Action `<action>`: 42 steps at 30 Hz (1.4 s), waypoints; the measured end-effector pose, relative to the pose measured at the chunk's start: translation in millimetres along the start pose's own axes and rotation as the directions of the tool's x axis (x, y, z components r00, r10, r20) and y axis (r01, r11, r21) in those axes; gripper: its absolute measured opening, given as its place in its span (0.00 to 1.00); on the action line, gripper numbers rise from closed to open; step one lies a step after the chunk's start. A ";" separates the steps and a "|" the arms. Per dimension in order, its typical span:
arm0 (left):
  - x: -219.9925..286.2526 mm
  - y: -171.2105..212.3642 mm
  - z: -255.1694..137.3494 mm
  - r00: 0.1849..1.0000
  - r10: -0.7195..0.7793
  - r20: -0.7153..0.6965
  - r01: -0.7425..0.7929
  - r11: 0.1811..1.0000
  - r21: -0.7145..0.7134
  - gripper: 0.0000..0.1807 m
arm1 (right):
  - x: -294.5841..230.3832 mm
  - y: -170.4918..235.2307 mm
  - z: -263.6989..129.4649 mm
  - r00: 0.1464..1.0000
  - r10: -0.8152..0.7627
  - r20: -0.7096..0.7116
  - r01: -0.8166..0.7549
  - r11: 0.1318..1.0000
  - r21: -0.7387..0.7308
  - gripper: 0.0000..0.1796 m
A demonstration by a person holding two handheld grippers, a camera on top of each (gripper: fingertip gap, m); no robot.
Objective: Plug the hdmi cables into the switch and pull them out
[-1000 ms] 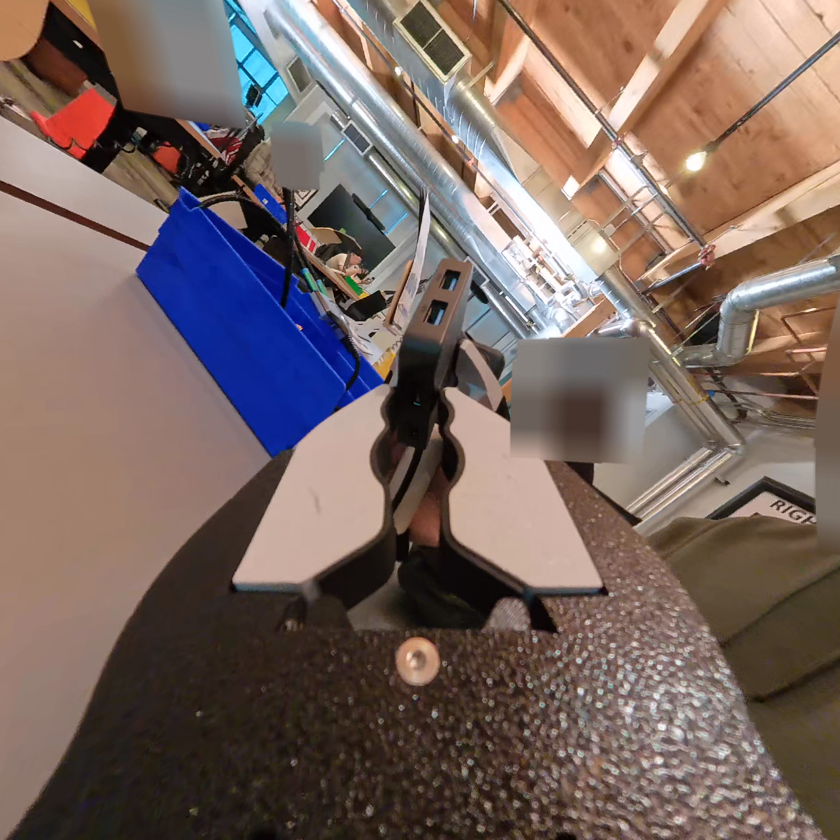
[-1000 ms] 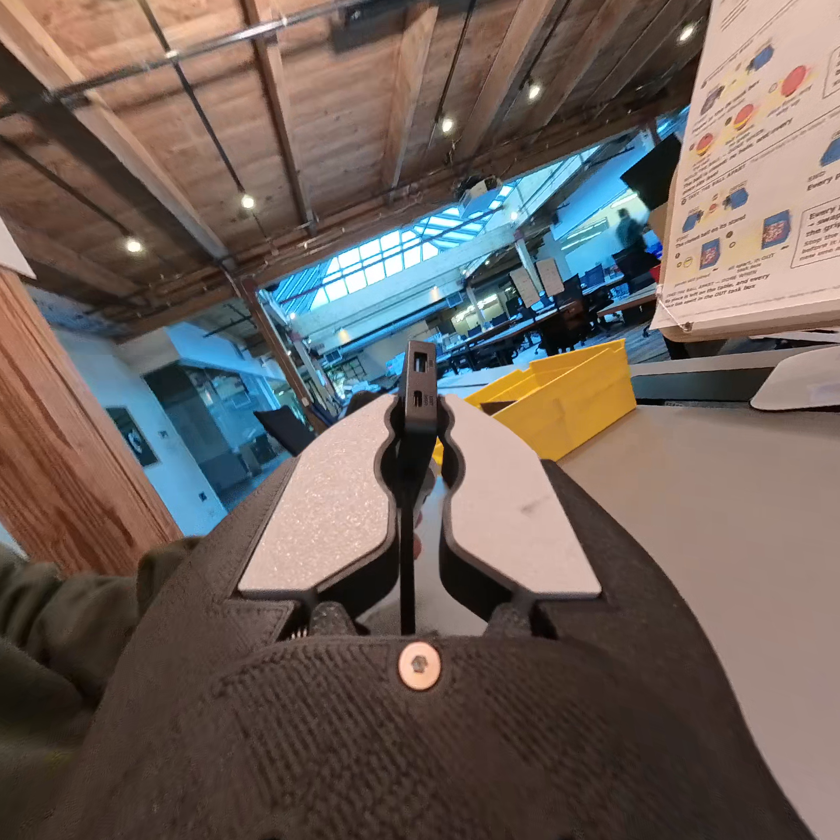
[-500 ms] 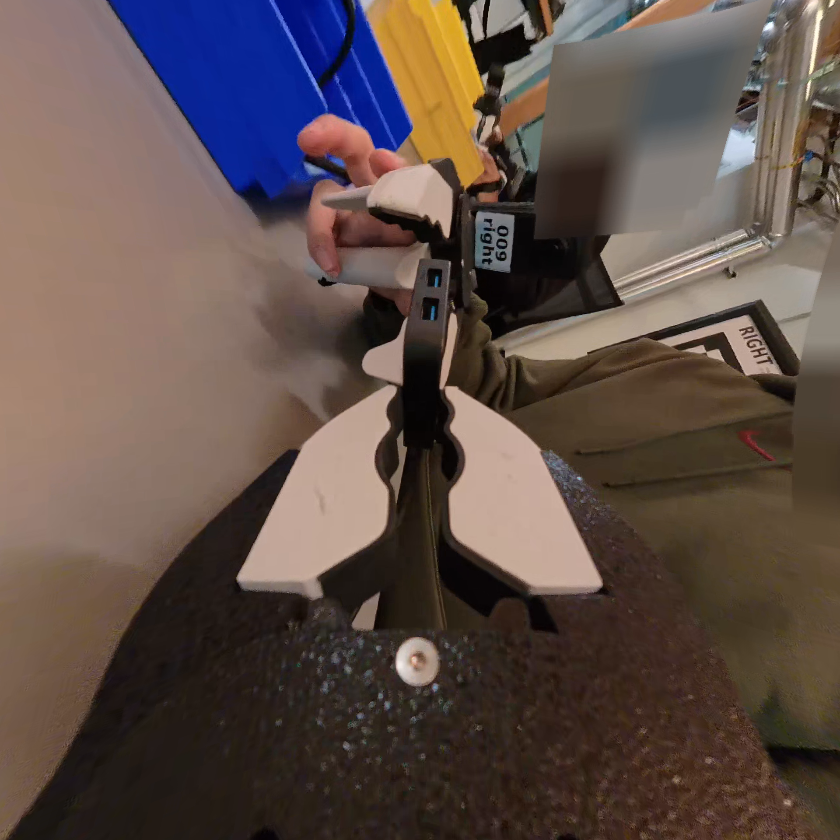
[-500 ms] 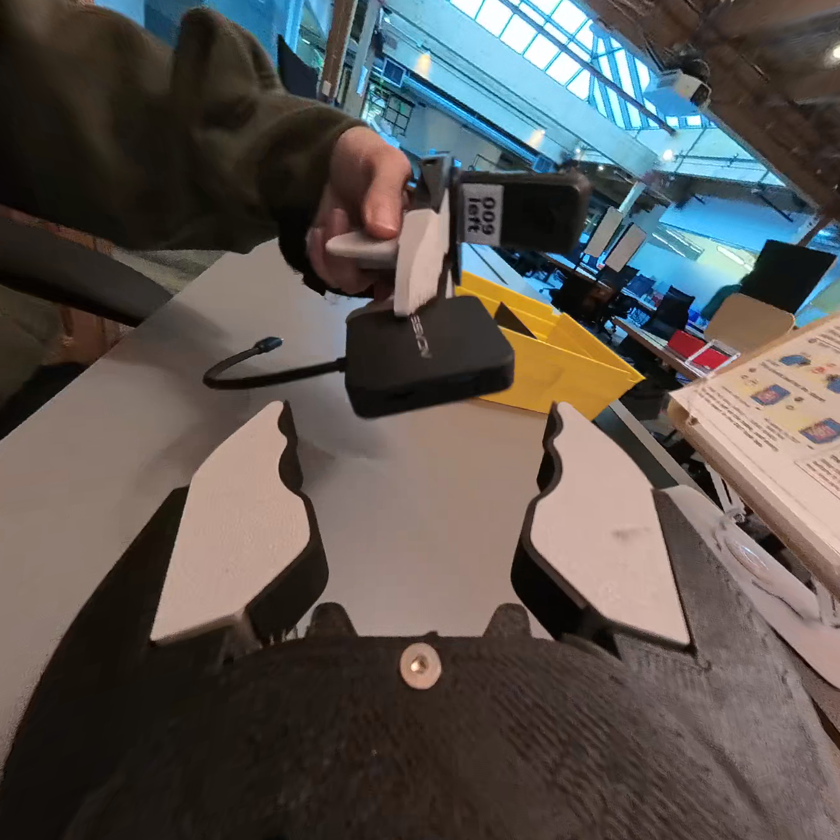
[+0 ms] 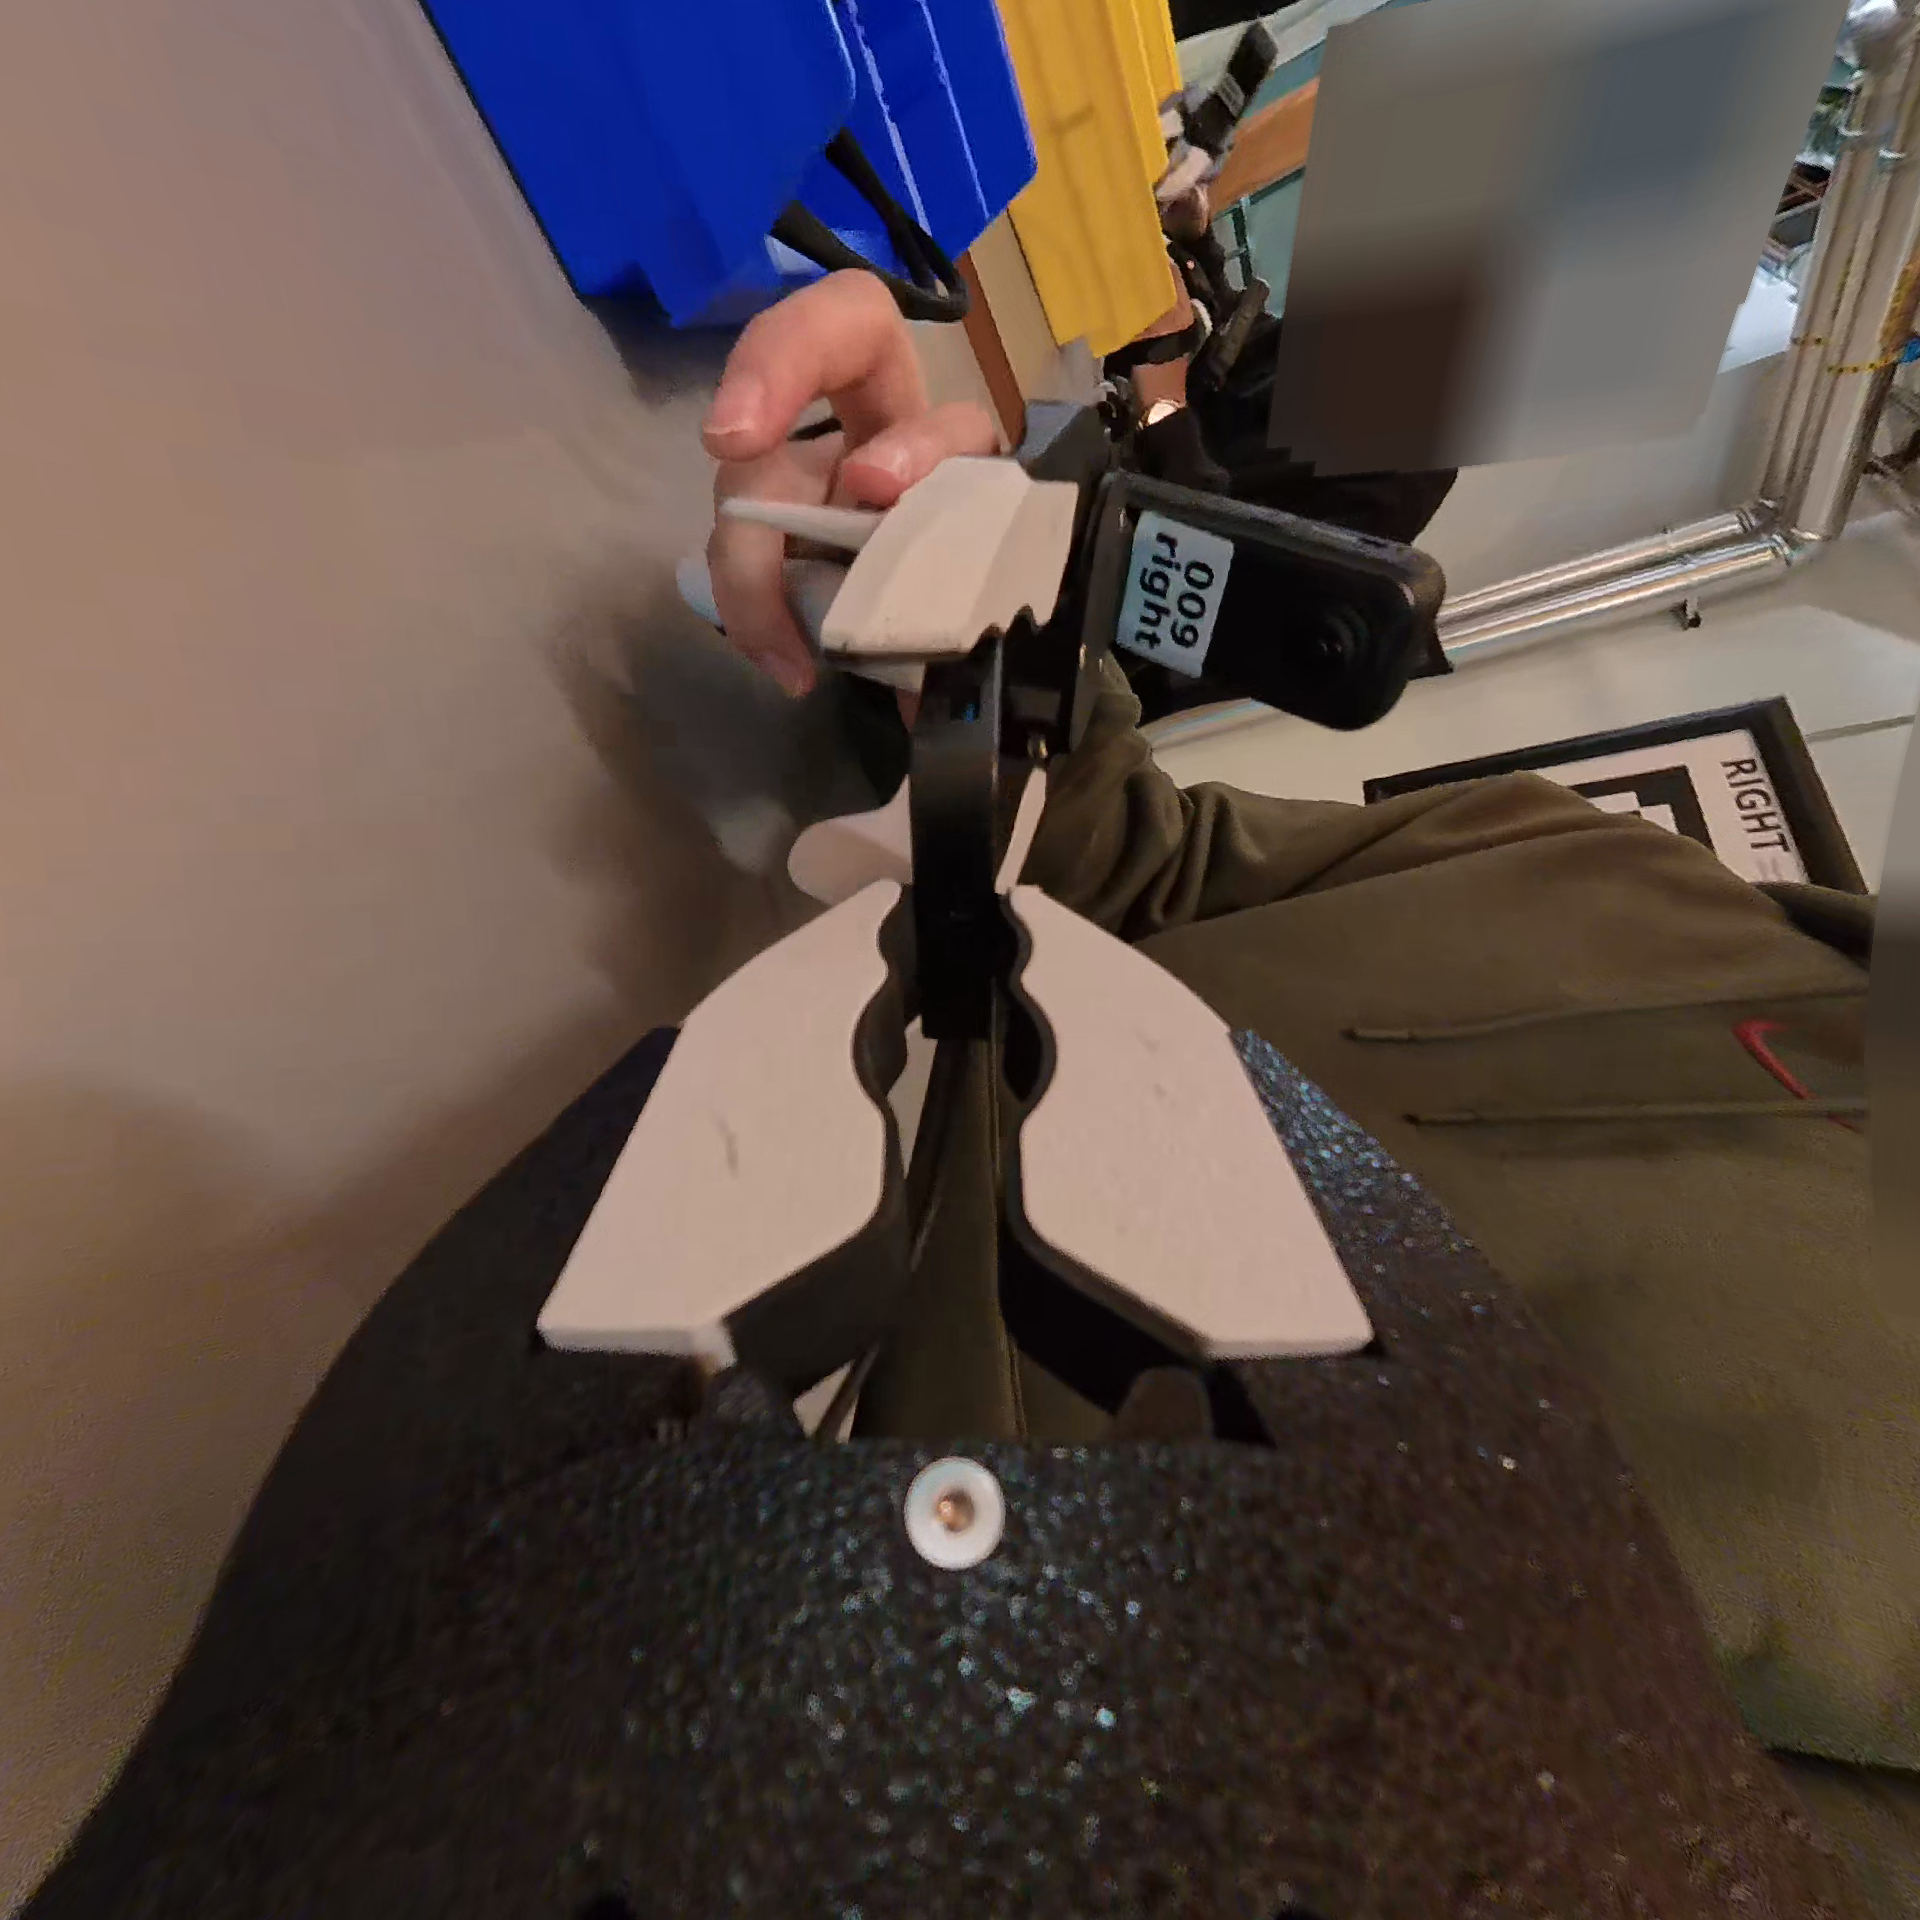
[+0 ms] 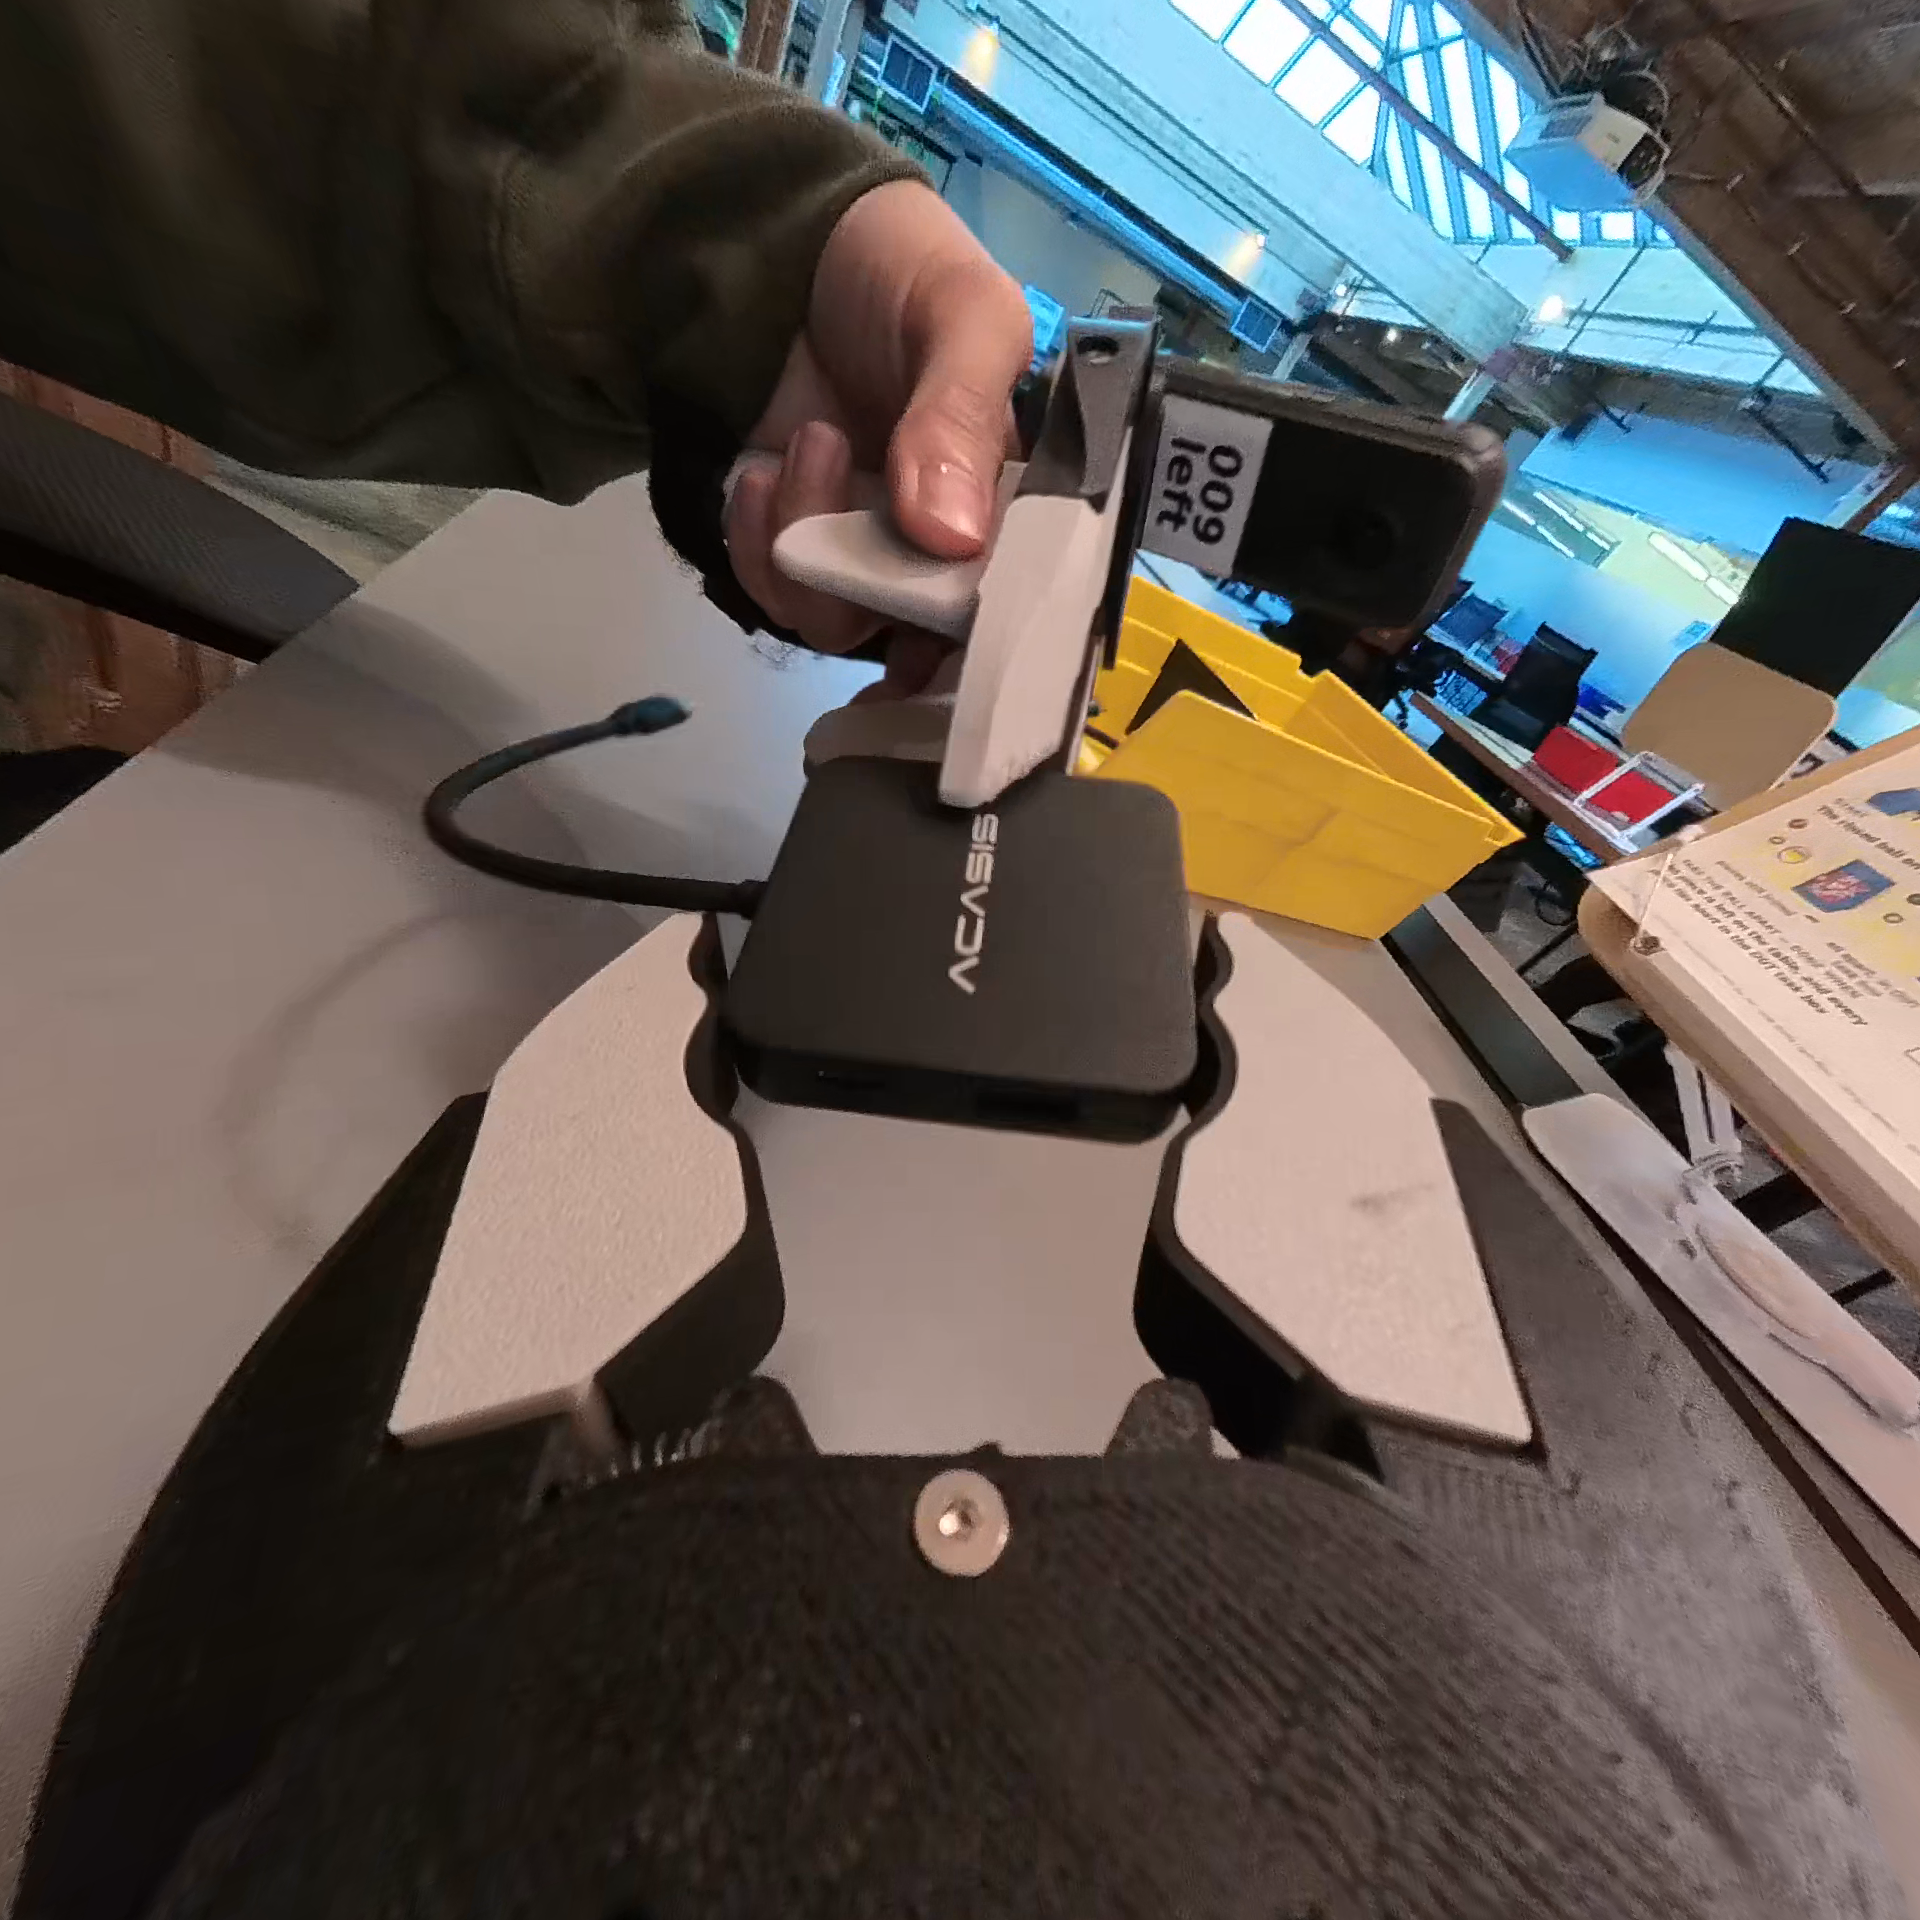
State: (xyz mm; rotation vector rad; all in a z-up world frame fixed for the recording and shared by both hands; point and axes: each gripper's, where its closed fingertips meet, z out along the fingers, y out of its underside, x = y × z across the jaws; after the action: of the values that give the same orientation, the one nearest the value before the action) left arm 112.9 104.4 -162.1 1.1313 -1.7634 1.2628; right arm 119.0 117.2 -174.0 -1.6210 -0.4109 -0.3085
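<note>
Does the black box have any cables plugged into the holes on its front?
No. The switch shows two empty slots on the edge facing the right tongs. Only its own short cable hangs off the side, loose end in the air.

Left gripper (image 5: 958,961): fingers pressed together, clamped on the switch (image 6: 961,951) edge
Right gripper (image 6: 961,1003): fingers spread wide, flanking the switch's sides, contact unclear
Hands: each wraps its gripper's handle, olive sleeves

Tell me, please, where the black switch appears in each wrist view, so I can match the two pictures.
Left wrist view: the switch stands edge-on at centre, clamped in the left gripper.
Right wrist view: the switch shows its flat top at centre, between the right gripper's fingers.
Shared landmark: the yellow bin.
</note>
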 end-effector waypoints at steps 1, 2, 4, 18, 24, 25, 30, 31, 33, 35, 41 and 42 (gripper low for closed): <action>-0.9 -1.3 0.8 1.000 0.000 0.011 0.000 1.000 0.003 0.07 | -1.0 0.6 1.8 1.000 -0.001 0.001 0.001 1.000 -0.003 0.48; -2.3 -2.5 1.5 1.000 0.002 0.025 -0.002 1.000 0.006 0.07 | -1.5 2.1 3.1 1.000 -0.005 -0.003 0.005 1.000 -0.013 0.49; -4.2 -5.7 1.6 0.999 0.014 0.049 -0.016 1.000 0.025 0.07 | 1.3 6.7 3.3 1.000 -0.003 -0.014 0.003 0.999 -0.041 0.48; -7.0 -24.1 0.3 0.998 -0.013 0.063 -0.001 0.976 0.216 0.08 | 14.7 12.2 2.8 0.992 0.115 -0.058 -0.117 0.993 -0.032 0.48; 0.3 -30.7 -0.2 0.996 0.044 0.076 -0.062 0.962 0.265 0.08 | 17.2 6.9 -1.3 0.983 0.178 -0.052 -0.178 0.984 0.003 0.48; 3.8 -34.2 -4.9 0.993 0.075 0.095 -0.099 0.955 0.280 0.09 | 19.4 3.9 -3.0 0.978 0.200 -0.055 -0.199 0.979 0.035 0.48; -7.1 -66.1 -104.3 0.790 0.190 0.584 -0.440 0.838 0.323 0.12 | 29.2 1.2 -13.8 0.942 0.332 -0.053 -0.321 0.935 0.152 0.48; -24.3 -65.9 -140.9 0.651 0.155 0.743 -0.488 0.835 0.253 0.14 | 31.2 -0.2 -16.2 0.935 0.350 -0.047 -0.338 0.925 0.171 0.48; -61.7 -55.9 -223.2 0.349 0.023 0.937 -0.447 0.883 0.145 0.18 | 35.0 -2.9 -21.5 0.927 0.373 -0.045 -0.356 0.910 0.211 0.48; -94.9 -34.8 -283.9 0.217 -0.090 0.972 -0.263 0.954 0.147 0.22 | 38.4 -4.5 -25.5 0.920 0.389 -0.047 -0.367 0.898 0.242 0.48; -170.3 -6.1 -364.8 0.105 -0.255 0.961 0.130 0.962 0.241 0.26 | 40.0 -8.8 -32.6 0.914 0.405 -0.019 -0.382 0.876 0.294 0.48; -179.0 -2.4 -364.1 0.101 -0.238 0.966 0.186 0.958 0.216 0.26 | 39.9 -9.3 -33.2 0.916 0.401 -0.022 -0.377 0.877 0.298 0.48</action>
State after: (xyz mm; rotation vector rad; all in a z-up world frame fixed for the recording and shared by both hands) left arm 199.4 497.8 -211.5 2.5541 -2.2457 0.1365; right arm 152.2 88.0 -145.2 -1.3592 -0.0521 -0.0054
